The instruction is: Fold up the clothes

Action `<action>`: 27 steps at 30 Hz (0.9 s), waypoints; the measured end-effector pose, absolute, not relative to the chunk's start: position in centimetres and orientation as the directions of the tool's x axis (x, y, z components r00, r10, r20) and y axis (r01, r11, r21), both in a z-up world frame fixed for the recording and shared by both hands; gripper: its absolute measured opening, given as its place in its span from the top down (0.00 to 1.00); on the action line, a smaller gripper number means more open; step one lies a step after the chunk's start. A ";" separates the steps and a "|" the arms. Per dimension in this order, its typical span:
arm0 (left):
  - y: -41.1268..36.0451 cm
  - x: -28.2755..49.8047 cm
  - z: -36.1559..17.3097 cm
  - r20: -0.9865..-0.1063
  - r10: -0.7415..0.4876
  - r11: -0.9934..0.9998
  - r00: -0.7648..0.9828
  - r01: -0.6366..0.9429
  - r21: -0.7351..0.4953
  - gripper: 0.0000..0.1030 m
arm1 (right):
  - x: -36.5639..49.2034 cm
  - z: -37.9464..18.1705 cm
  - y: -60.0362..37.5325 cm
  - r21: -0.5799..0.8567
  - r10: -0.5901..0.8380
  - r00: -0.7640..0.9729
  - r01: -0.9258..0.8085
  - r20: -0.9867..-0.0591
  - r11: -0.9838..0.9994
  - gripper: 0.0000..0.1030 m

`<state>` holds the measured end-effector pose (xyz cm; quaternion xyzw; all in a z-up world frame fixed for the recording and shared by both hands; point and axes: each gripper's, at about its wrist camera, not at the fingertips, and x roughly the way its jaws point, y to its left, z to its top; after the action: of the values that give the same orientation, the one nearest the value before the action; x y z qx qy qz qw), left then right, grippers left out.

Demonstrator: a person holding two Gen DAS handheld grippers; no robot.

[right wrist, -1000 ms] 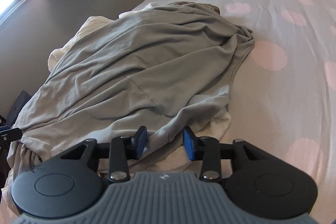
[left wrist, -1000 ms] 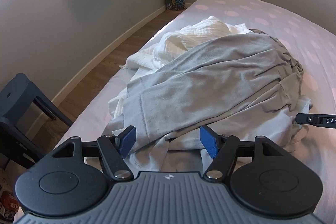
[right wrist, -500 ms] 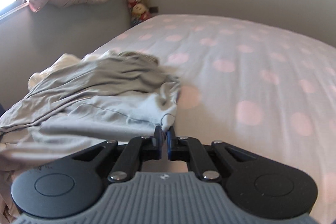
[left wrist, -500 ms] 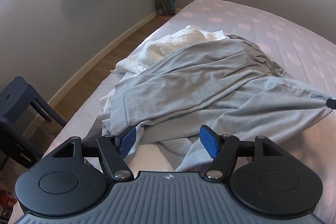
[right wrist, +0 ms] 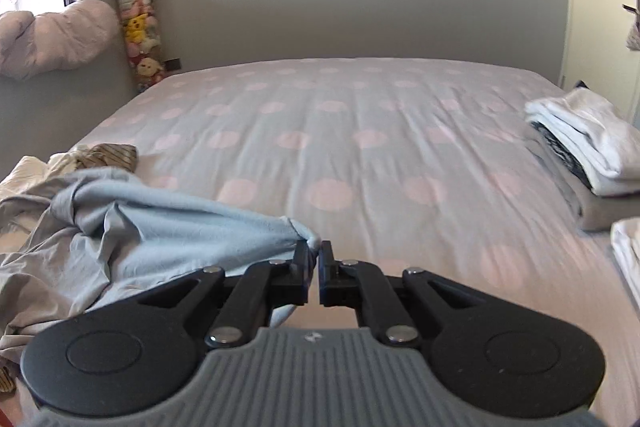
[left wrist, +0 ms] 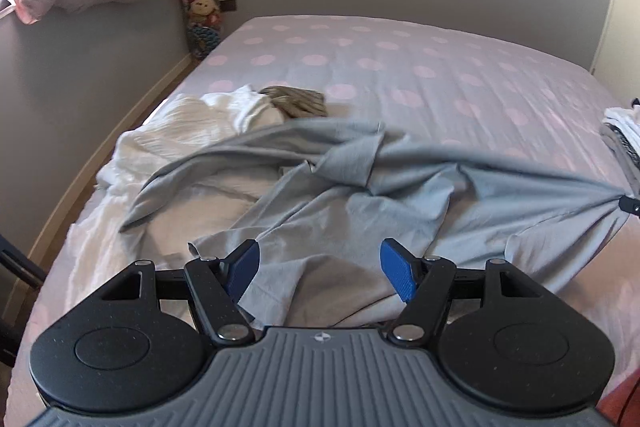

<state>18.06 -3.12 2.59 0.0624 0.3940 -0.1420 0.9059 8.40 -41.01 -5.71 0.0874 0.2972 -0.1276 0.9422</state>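
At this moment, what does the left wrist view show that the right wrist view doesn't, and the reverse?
Left wrist only: the open left tool over the near edge of the grey garment, and the white cloth spread beside it. Right wrist only: the whole folded stack and the right tool shut on a bunched corner of the grey garment. Both: the polka-dot bed and the striped item.

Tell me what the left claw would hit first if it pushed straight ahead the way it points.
Most likely the grey garment: its crumpled cloth lies directly between and ahead of the open left claw. Depth is unclear, but nothing else appears nearer.
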 end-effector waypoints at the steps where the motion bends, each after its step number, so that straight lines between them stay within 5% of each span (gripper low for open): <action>1: -4.5 17.6 2.7 -0.733 -0.235 0.942 0.638 0.335 -0.011 0.36 | 7.1 -6.0 -41.9 0.103 -0.190 0.785 0.307 -0.590 0.946 0.95; 12: -18.1 12.4 2.1 -0.757 -0.465 0.786 0.459 0.608 -0.114 0.36 | -2.3 -8.1 -41.1 0.268 -0.030 0.807 0.230 -0.590 0.936 0.94; 27: -20.3 8.2 -2.2 -0.822 -0.488 0.767 0.292 0.594 -0.245 0.38 | -3.8 -8.0 -30.2 0.132 0.233 0.764 -0.192 -0.602 0.972 0.94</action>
<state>8.23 -20.30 -2.22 0.0537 0.4902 -0.3374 0.8019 -3.76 -30.20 -8.05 0.0314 0.3244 0.1132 0.9386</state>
